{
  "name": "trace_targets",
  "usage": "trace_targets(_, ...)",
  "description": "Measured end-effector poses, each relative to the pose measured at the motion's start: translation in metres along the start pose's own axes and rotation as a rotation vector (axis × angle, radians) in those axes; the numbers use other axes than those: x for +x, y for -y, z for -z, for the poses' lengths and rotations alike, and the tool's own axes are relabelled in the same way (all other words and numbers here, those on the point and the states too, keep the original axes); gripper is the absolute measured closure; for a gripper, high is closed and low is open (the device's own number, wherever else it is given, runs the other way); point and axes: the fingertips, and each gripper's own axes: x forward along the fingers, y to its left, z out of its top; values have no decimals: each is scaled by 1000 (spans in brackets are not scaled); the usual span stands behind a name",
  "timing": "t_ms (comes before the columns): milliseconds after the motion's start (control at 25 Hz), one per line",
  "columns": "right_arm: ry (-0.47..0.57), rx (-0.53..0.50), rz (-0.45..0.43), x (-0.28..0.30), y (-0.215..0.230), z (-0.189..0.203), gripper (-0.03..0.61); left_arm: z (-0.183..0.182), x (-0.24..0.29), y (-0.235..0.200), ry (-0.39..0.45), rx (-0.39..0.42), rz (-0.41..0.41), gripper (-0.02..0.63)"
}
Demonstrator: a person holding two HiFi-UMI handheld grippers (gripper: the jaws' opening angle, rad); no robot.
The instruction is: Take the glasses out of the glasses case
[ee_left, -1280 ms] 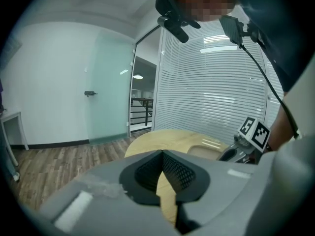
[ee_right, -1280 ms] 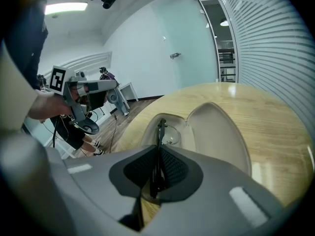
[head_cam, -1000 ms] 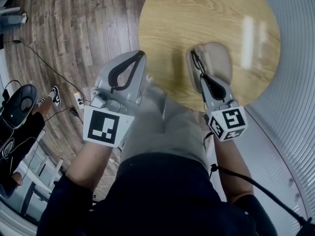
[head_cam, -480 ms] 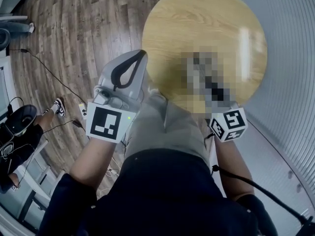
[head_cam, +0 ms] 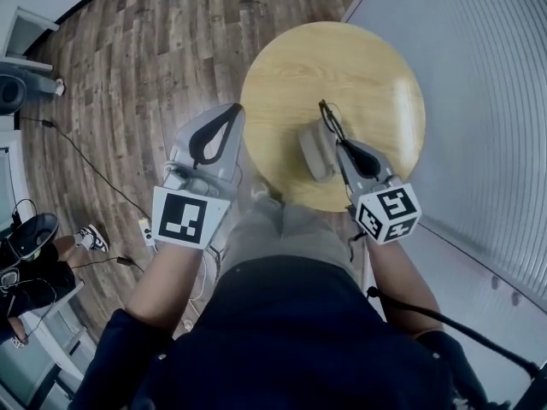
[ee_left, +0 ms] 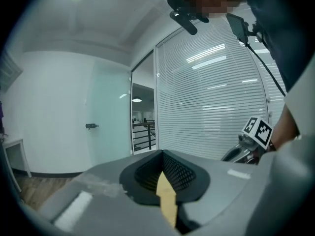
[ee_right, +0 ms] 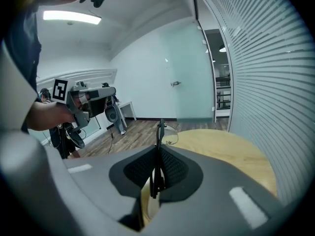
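A grey glasses case [head_cam: 311, 149] lies on the round wooden table [head_cam: 376, 75], near its front edge. My right gripper [head_cam: 335, 140] sits just right of the case, shut on the thin black-framed glasses [head_cam: 327, 116], which stick out past the jaw tips. In the right gripper view the glasses [ee_right: 160, 132] stand upright between the jaws, with a clear lens above the table [ee_right: 221, 146]. My left gripper [head_cam: 229, 116] is shut on nothing, held off the table's left edge over the floor. It shows in the right gripper view as the left gripper [ee_right: 91, 104].
A wall of white blinds [head_cam: 479, 101] runs close along the table's right side. Wood floor [head_cam: 128, 75] lies to the left, with cables and a power strip [head_cam: 145, 229]. A seated person's shoe [head_cam: 90, 237] is at the left edge.
The head view has pulled back, so the table looks smaller. The case now lies left of the right gripper's jaws rather than under them; the glasses stay gripped. The left gripper stays shut.
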Motion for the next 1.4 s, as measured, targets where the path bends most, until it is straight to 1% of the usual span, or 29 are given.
trace_targets(120, 28, -11, 2, -11, -4, -13, 546, -19, -7, 6, 31, 55, 9, 611)
trace_targets(240, 52, -34, 8, -24, -12, -35, 546, -40, -17, 3, 59, 57, 8, 611)
trace_targets(400, 92, -60, 22, -44, -23, -82, 546, -83, -29, -13, 115, 60, -13, 611)
trace_targets(480, 119, -61, 30, -55, -23, -108, 546, -103, -33, -21, 125, 74, -21, 611)
trace_targets(560, 150, -65, 36, -65, -18, -124, 546, -114, -33, -24, 133, 85, -32, 612)
trace_targets(760, 227, -97, 45, -85, -11, -150, 545, -136, -39, -27, 173, 109, -63, 611)
trace_targets(960, 287, -105, 65, -111, -5, -172, 545, -163, -53, -30, 168, 166, -92, 611)
trace_targets(1200, 354, -145, 101, -146, 8, -203, 545, -202, -62, -35, 236, 200, -121, 611)
trace_targets(1400, 415, -158, 130, -172, 14, -227, 545, -228, -63, -36, 259, 225, -121, 611)
